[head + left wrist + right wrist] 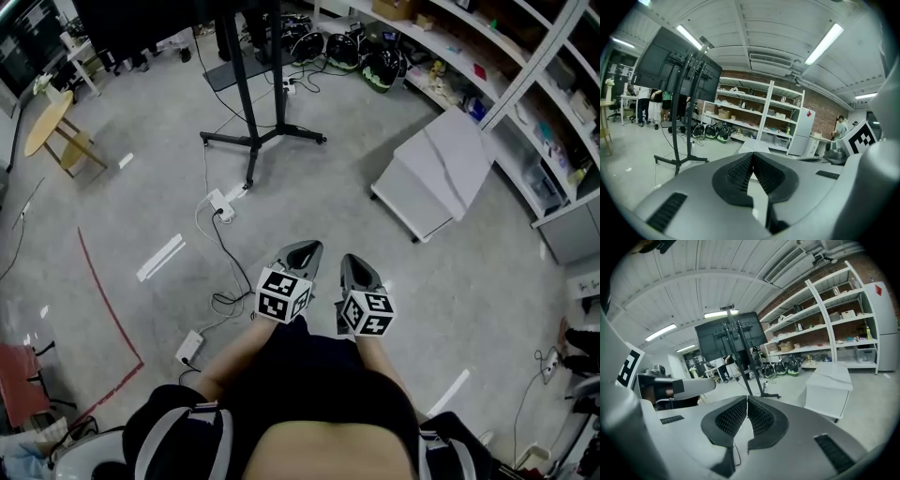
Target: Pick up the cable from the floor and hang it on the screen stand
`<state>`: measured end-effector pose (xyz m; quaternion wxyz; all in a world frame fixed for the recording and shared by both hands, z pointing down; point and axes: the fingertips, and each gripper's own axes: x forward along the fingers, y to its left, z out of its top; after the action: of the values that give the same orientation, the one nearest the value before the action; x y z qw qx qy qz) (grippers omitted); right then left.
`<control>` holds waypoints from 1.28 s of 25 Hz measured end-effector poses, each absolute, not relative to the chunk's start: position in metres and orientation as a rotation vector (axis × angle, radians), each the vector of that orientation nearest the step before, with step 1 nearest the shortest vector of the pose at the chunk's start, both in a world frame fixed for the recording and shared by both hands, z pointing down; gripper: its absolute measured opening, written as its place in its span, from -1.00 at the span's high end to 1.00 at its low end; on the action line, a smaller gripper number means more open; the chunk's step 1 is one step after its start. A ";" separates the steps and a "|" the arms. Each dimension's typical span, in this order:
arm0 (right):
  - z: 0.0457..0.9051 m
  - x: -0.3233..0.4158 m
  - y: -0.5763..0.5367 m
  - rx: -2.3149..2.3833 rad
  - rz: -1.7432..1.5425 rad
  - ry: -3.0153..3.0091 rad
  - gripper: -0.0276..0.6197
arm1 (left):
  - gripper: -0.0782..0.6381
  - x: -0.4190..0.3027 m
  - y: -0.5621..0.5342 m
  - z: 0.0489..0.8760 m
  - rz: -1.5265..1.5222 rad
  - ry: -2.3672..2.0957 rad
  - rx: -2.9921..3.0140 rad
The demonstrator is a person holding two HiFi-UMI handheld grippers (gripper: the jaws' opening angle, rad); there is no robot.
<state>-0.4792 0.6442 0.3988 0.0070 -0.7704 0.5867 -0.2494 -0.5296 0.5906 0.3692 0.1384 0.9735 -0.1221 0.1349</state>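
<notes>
Grey floor (131, 202) at centre-left bore the cable (223, 248), lying loose below the screen stand (246, 94); we held the left gripper (304, 251) and right gripper (352, 265) low in frame, both with jaws pressed together on nothing

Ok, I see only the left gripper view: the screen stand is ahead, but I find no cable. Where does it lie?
Observer: In the head view a black cable lies on the floor, left of the left gripper, short of the screen stand.
Operator: Where does it lead?
Observer: It runs up to a white power strip near the stand's base.
Operator: And the right gripper?
Observer: The right gripper is shut, nothing between its jaws.
</notes>
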 end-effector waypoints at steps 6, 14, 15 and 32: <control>0.406 -0.468 0.609 -2.402 -0.790 1.824 0.84 | 0.76 -0.523 0.557 0.372 0.390 -0.361 2.825; 0.412 -0.476 0.587 -2.368 -0.799 1.803 0.84 | 0.76 -0.539 0.537 0.387 0.427 -0.398 2.794; 0.411 -0.475 0.587 -2.364 -0.797 1.796 0.84 | 0.76 -0.541 0.535 0.389 0.429 -0.408 2.783; 0.414 -0.407 0.495 -2.327 -0.793 1.872 0.84 | 0.76 -0.487 0.453 0.398 0.421 -0.486 2.739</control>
<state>-0.4071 0.4950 0.4144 0.0261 -0.7528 0.6056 -0.2567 -0.4870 0.4532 0.3976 0.1631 0.9605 -0.1703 0.1477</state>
